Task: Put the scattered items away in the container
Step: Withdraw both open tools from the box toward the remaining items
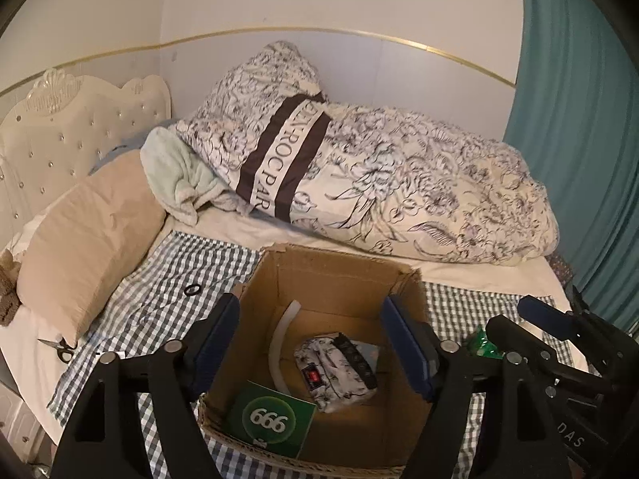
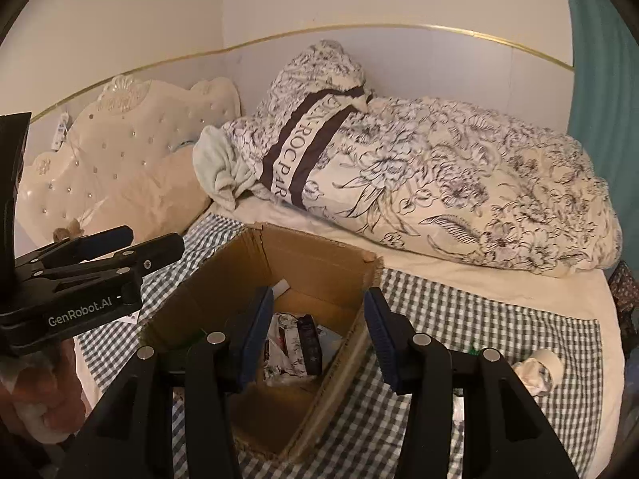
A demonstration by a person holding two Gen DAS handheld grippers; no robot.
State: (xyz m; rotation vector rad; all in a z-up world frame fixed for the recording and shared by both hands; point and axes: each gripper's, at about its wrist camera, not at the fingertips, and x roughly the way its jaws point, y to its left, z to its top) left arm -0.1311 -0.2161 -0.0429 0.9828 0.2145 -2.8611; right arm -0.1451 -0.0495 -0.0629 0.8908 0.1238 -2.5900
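Observation:
An open cardboard box (image 1: 339, 275) stands on the checked cloth on the bed; it also shows in the right wrist view (image 2: 223, 279). Inside lie a green "666" card (image 1: 271, 419), a white curved tube (image 1: 277, 343) and a floral pouch (image 1: 339, 367). My left gripper (image 1: 315, 343) is open and empty above the box. My right gripper (image 2: 315, 339) is open and empty over the box's right wall. A black ring (image 1: 192, 289) and scissors (image 1: 60, 348) lie left of the box. A green wrapper (image 1: 483, 343) lies to its right. A white crumpled item (image 2: 539, 367) lies further right.
A floral duvet (image 1: 399, 183) is heaped behind the box. A beige pillow (image 1: 92, 239) lies at the left by the tufted headboard (image 1: 60, 127). A teal curtain (image 1: 579, 119) hangs at the right. The checked cloth (image 2: 479, 319) covers the near part of the bed.

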